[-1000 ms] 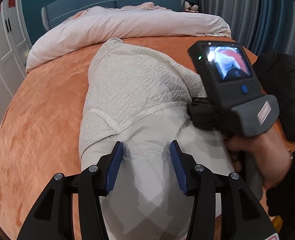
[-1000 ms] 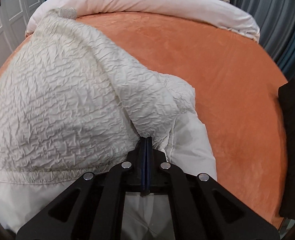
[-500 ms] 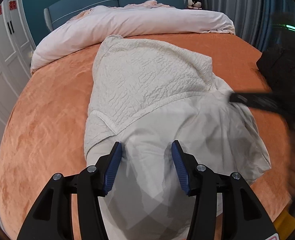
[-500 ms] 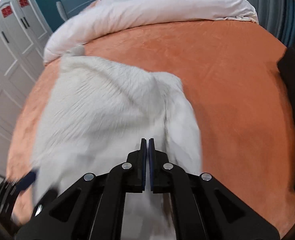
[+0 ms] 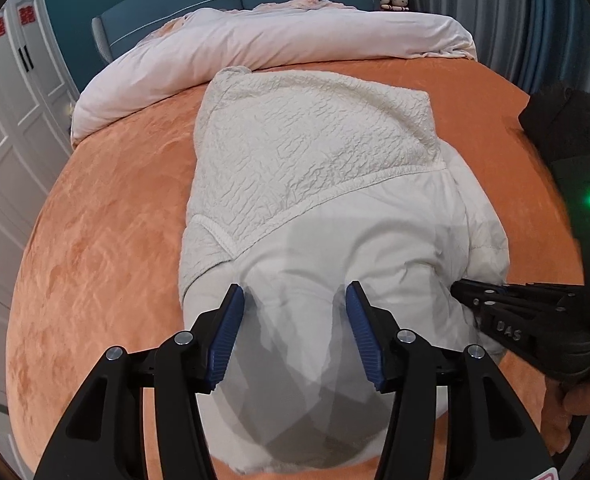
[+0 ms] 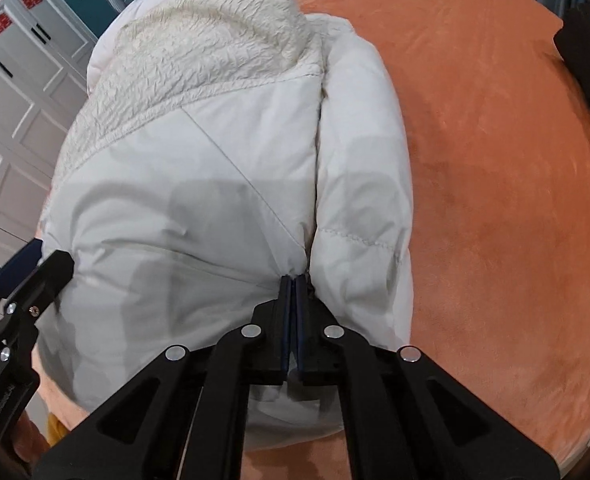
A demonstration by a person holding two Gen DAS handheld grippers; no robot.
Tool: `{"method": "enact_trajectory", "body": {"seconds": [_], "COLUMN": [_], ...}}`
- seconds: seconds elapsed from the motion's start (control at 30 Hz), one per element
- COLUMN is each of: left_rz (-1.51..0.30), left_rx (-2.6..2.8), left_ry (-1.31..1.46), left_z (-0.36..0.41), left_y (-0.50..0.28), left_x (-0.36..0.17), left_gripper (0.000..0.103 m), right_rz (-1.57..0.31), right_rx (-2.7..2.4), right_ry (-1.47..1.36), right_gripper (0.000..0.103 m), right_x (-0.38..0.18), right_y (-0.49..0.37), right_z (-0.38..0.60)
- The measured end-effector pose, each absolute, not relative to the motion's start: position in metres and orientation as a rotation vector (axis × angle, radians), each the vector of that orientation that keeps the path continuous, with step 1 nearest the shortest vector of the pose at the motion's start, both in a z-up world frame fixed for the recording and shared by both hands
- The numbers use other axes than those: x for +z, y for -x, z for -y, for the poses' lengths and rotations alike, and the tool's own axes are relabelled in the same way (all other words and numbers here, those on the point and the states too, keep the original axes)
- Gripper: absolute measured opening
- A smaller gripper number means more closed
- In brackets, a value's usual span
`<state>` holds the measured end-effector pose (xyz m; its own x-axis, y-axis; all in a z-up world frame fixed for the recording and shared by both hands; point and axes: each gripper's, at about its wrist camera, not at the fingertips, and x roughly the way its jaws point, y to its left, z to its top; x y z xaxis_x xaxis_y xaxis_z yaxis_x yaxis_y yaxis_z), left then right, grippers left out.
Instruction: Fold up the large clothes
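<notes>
a white padded coat (image 5: pixel 335 216) lies on the orange bed (image 5: pixel 107 248), its long axis running from the near edge toward the rolled pale duvet (image 5: pixel 279 44) at the headboard end; the crinkle-textured part points that way, the smooth part toward the cameras. the left hand-held gripper (image 5: pixel 295 320) hovers over the smooth near end, its blue pads apart with cloth below them and not pinched, the jaws having just been widening. the right hand-held gripper (image 6: pixel 293 300) is clamped tight on a fold of the coat at its right side seam.
</notes>
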<state>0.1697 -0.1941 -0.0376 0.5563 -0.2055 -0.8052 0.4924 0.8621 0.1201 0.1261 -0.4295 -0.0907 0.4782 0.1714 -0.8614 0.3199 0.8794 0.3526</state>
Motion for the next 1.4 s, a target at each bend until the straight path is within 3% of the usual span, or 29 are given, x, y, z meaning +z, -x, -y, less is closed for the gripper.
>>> {"method": "enact_trajectory", "body": {"seconds": [0.03, 0.07, 0.1, 0.17, 0.23, 0.4, 0.63, 0.8, 0.9, 1.13, 1.23, 1.3, 1.4], "left_rz": [-0.891, -0.887, -0.883, -0.885, -0.907, -0.975, -1.183, -1.143, -1.124, -1.089, -1.083, -1.079, -1.077], "left_rx": [-0.429, -0.438, -0.444, -0.448, -0.441, -0.417, -0.508, -0.512, -0.492, -0.432, -0.439, -0.443, -0.454], "left_ry": [-0.339, -0.305, -0.28, -0.2, -0.135, 0.043, 0.284, 0.274, 0.236, 0.156, 0.115, 0.084, 0.045], "left_z": [0.191, 0.183, 0.178, 0.159, 0.145, 0.109, 0.104, 0.125, 0.141, 0.158, 0.162, 0.163, 0.16], "left_y": [-0.168, -0.167, -0.167, -0.173, -0.186, -0.23, -0.273, -0.275, -0.275, -0.282, -0.28, -0.274, -0.262], "left_x": [-0.033, -0.024, -0.019, -0.007, -0.002, -0.005, -0.06, -0.067, -0.07, -0.07, -0.064, -0.06, -0.054], "left_gripper": [0.055, 0.063, 0.072, 0.076, 0.078, 0.079, 0.079, 0.094, 0.098, 0.098, 0.094, 0.087, 0.083], "right_rz": [-1.072, -1.039, -1.004, -0.92, -0.876, -0.887, -0.97, -1.048, -1.047, -1.013, -1.011, -0.994, -0.995], "right_rx": [-0.095, -0.087, -0.079, -0.083, -0.113, -0.159, -0.005, 0.005, 0.022, 0.049, 0.078, 0.096, 0.1], "right_ry": [-0.525, -0.551, -0.575, -0.617, -0.633, -0.733, -0.898, -0.839, -0.9, -0.954, -0.991, -0.975, -0.963], "right_gripper": [0.003, 0.011, 0.027, 0.051, 0.061, 0.062, 0.063, 0.075, 0.082, 0.079, 0.06, 0.038, 0.027], "right_x": [-0.086, -0.077, -0.071, -0.055, -0.047, -0.066, -0.105, -0.128, -0.143, -0.157, -0.158, -0.148, -0.136], "right_y": [-0.122, -0.114, -0.108, -0.093, -0.087, -0.094, -0.129, -0.157, -0.162, -0.172, -0.169, -0.161, -0.141], "right_z": [0.434, 0.439, 0.444, 0.46, 0.478, 0.517, 0.517, 0.493, 0.493, 0.49, 0.485, 0.481, 0.472]}}
